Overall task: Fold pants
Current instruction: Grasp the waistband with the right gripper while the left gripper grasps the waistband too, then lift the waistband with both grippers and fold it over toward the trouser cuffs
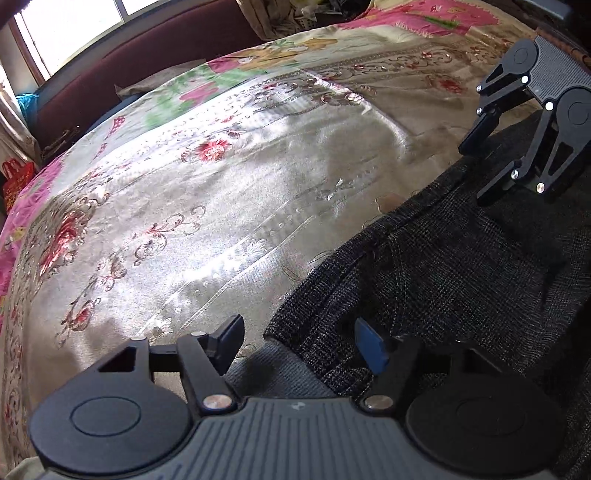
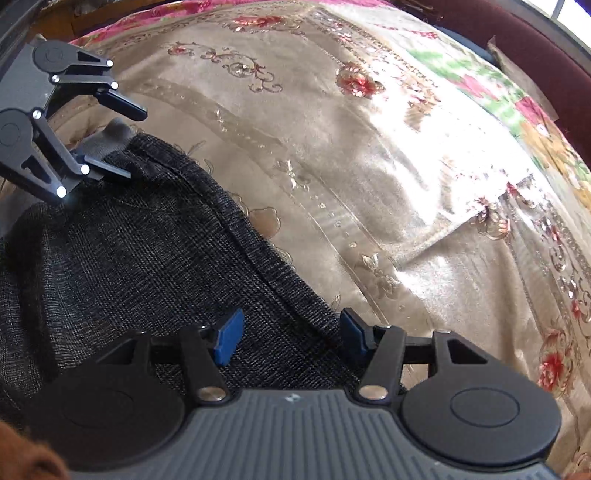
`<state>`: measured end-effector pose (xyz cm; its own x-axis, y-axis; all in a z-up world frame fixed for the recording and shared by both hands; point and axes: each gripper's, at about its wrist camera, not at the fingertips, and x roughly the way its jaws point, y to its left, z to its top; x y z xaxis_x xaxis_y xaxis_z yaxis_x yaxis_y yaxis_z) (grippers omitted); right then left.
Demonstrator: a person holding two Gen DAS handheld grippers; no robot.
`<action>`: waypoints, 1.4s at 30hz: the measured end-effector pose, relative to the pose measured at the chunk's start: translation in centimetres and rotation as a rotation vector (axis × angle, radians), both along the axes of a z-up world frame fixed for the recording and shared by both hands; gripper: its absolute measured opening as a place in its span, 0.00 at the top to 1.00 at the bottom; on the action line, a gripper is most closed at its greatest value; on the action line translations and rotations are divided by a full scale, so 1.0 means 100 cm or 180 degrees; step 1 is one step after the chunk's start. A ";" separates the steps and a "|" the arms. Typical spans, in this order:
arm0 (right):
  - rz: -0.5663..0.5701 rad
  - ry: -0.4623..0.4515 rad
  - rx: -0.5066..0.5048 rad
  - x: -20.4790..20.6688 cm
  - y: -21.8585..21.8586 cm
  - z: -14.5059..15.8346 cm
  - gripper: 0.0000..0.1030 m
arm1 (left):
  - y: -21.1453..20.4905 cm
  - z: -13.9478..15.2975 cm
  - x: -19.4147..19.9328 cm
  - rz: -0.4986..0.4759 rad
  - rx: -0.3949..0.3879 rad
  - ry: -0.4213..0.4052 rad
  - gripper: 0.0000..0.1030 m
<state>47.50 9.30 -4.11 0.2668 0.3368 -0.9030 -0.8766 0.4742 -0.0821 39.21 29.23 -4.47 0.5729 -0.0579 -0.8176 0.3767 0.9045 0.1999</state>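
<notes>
Dark grey woven pants (image 1: 443, 266) lie on a shiny floral bedspread (image 1: 221, 206). In the left wrist view my left gripper (image 1: 301, 341) is open, its fingers either side of a pants corner where a lighter grey lining (image 1: 266, 365) shows. My right gripper (image 1: 476, 177) appears at upper right, open, over the pants' far edge. In the right wrist view my right gripper (image 2: 291, 332) is open, straddling the seamed pants edge (image 2: 229, 236). My left gripper (image 2: 129, 142) is at upper left, open around the corner with the grey lining (image 2: 107, 138).
The bedspread (image 2: 388, 177) stretches wide beyond the pants, with pink floral borders (image 1: 424, 14). A dark red headboard (image 1: 140, 62) and a bright window (image 1: 74, 26) stand behind. Cluttered items (image 1: 303, 14) lie past the bed's far edge.
</notes>
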 end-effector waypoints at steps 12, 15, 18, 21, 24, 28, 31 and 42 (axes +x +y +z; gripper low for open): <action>0.0248 0.0337 0.0029 0.034 0.002 -0.021 0.30 | 0.015 -0.009 0.017 -0.0240 -0.0019 0.0359 0.13; 0.0233 0.0249 0.0119 0.029 -0.004 -0.023 0.32 | 0.016 -0.010 0.015 -0.0217 -0.0072 0.0384 0.15; 0.0185 0.0279 0.0197 0.023 -0.010 -0.021 0.47 | 0.014 -0.009 0.013 -0.0201 -0.0104 0.0411 0.25; 0.0165 0.0295 0.0163 0.017 -0.008 -0.016 0.74 | 0.005 -0.006 0.011 -0.0228 0.0013 0.0388 0.43; 0.0066 0.0245 0.0068 0.013 -0.007 -0.008 0.91 | -0.001 -0.002 0.010 -0.0275 0.0187 0.0337 0.52; 0.0061 0.0101 0.0127 -0.003 -0.011 0.017 0.93 | -0.006 0.012 0.000 -0.0251 0.0295 0.0215 0.76; 0.0035 0.0013 0.0195 -0.024 -0.022 0.041 0.93 | -0.005 0.028 -0.018 -0.0238 0.0285 0.0111 0.77; -0.0188 0.0369 0.0591 -0.201 -0.076 0.131 1.00 | -0.026 0.104 -0.173 -0.0200 0.0015 -0.0117 0.77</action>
<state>27.40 1.69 9.03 0.1890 0.4871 -0.8527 -0.8453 0.5225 0.1112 21.93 26.67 5.91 0.5980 -0.0909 -0.7963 0.4249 0.8784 0.2188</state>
